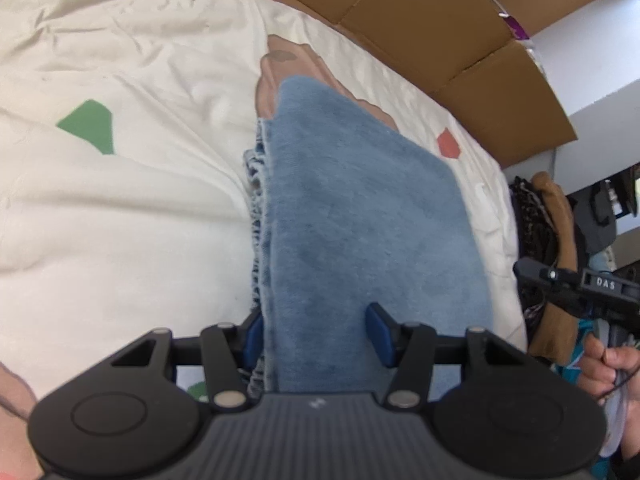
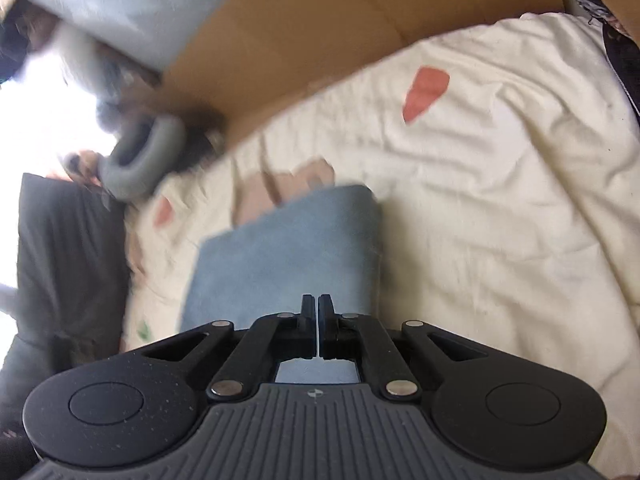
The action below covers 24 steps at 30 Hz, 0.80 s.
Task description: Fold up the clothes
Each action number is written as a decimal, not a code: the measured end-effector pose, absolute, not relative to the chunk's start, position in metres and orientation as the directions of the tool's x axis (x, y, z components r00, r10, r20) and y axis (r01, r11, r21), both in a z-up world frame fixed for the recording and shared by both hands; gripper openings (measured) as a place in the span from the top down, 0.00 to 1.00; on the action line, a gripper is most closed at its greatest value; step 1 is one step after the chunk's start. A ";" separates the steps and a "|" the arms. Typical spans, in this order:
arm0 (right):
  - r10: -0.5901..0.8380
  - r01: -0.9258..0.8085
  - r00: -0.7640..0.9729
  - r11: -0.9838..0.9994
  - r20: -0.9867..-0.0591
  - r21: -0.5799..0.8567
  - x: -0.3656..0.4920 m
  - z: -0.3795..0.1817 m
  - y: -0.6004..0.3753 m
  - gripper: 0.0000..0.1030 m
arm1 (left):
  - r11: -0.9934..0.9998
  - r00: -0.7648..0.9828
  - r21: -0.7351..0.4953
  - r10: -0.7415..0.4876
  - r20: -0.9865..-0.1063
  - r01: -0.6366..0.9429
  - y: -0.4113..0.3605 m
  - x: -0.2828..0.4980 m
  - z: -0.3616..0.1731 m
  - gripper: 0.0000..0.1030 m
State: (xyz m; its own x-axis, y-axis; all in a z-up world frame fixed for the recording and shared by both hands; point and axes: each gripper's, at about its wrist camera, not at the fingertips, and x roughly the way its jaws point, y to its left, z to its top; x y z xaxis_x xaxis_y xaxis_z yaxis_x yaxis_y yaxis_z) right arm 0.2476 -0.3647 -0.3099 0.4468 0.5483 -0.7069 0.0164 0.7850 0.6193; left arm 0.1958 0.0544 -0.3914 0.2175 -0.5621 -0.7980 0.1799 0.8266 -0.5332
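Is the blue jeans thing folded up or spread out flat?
Folded. The blue denim garment lies as a narrow strip on the white sheet, with stacked layers showing along its left edge.

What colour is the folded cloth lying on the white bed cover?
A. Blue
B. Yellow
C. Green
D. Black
A, because the folded cloth on the white bed cover is light blue, like denim, in both wrist views.

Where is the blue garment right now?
The blue garment lies mid-frame in both views on the white patterned sheet, over a tan cloth, with the cardboard boxes beyond.
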 end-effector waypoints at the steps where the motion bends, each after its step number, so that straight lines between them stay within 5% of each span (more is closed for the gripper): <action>1: 0.547 0.019 0.452 0.784 -0.704 0.621 0.248 -0.310 -0.369 1.00 | 0.828 0.221 -0.532 -0.561 -0.798 0.178 0.055 0.195 -0.392 0.45; 7: 0.520 0.063 0.424 0.799 -0.741 0.597 0.247 -0.324 -0.380 0.97 | 0.820 0.225 -0.535 -0.571 -0.790 0.202 0.052 0.199 -0.391 0.45; 14: 0.555 0.071 0.416 0.770 -0.720 0.635 0.245 -0.333 -0.374 0.49 | 0.822 0.241 -0.536 -0.570 -0.786 0.195 0.062 0.199 -0.387 0.39; 24: 0.557 0.055 0.352 0.790 -0.753 0.610 0.235 -0.354 -0.354 0.47 | 0.809 0.261 -0.567 -0.587 -0.767 0.155 0.076 0.198 -0.396 0.33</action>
State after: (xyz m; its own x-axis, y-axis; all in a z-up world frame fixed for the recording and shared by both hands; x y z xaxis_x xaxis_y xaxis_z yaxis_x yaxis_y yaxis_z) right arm 0.2350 -0.3541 -0.3541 0.3521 0.5565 -0.7525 0.0549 0.7904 0.6102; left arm 0.1984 0.0757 -0.3961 0.2608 -0.5868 -0.7666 0.1551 0.8092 -0.5666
